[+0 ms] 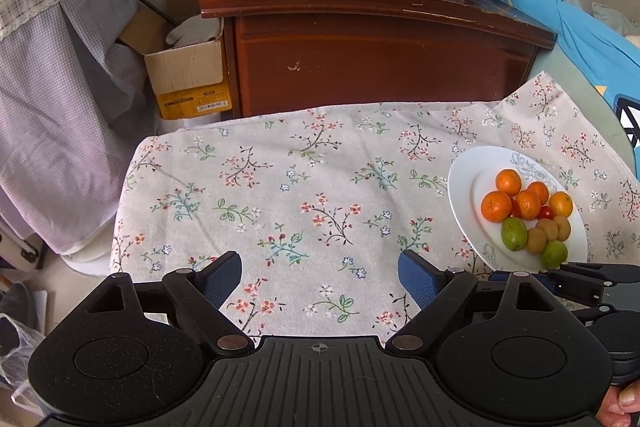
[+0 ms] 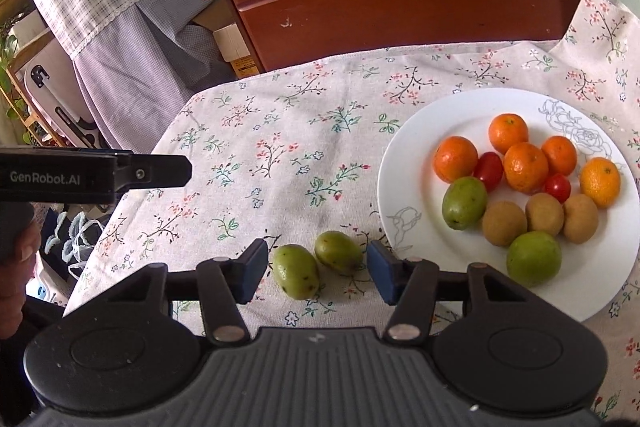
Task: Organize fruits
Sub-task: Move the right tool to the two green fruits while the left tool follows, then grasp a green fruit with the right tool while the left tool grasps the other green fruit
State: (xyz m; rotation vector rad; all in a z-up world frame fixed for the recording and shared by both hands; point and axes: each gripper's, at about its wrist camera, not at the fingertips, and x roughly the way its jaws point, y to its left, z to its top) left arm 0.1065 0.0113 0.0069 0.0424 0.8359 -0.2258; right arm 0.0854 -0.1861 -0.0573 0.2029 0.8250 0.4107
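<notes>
Although most fruit already sits on the white plate (image 2: 404,163) near the surface's right edge, two green fruits (image 2: 316,265) lie loose on the floral cloth (image 2: 256,147) just beside its rim, so the job looks nearly done. Plate contents: five oranges (image 2: 525,167), two cherry tomatoes (image 2: 489,170), three brown kiwis (image 2: 504,223), two green fruits. Right gripper (image 2: 316,271): jaws apart, bracketing the loose pair, grasping nothing. Left gripper (image 1: 320,279): jaws wide, released, over bare cloth.
</notes>
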